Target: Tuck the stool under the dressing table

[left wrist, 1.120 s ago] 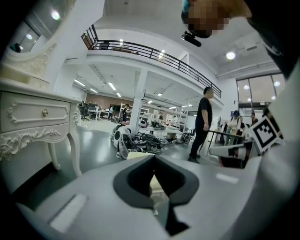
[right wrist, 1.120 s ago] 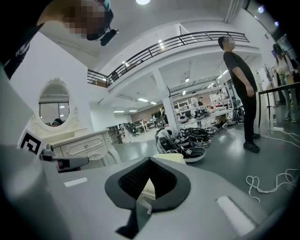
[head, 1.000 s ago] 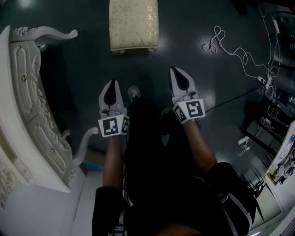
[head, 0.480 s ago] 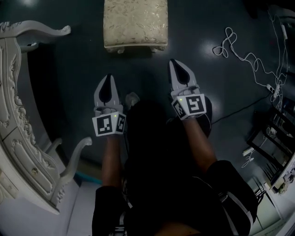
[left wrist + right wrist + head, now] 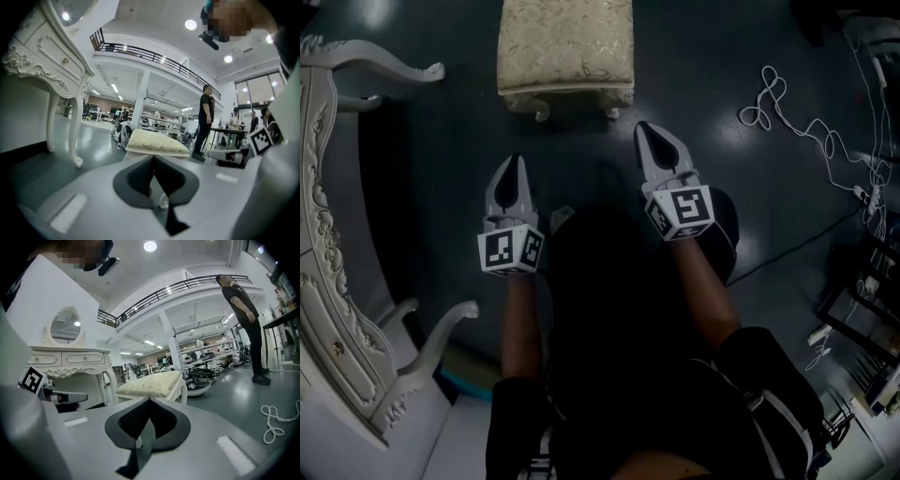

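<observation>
Woodwork of the white dressing table (image 5: 328, 281) fills the head view's edge from 7 to 10 o'clock, one curved leg reaching in at 8 o'clock and another at 10. It has slid further out toward that edge than it sat a second ago.

Next comes the left tool (image 5: 515, 169), just left of centre. Its jaws are pressed together with nothing between them, and its tip aims at 12 o'clock. It sits closer to the stool than it did a second ago, and its own view now looks almost level across the dark floor (image 5: 441, 187).

At 12 o'clock stands the stool (image 5: 565, 42), cream cushion up, on its feet on the floor. It is well apart from the dressing table and not yet under it. It has grown larger in the head view and come nearer the tools, though neither touches it.

To the right, at 1 o'clock, the right tool (image 5: 654, 145) is likewise fully closed and empty, its tip near the stool's nearest corner. A white cable (image 5: 797, 112) lies loose at 2 o'clock, clear of the path.

Both tools have sunk together toward the stool, so this looks like the approach. Nothing is gripped or pushed yet, and the stool must travel toward 9 o'clock, between the table's legs.
</observation>
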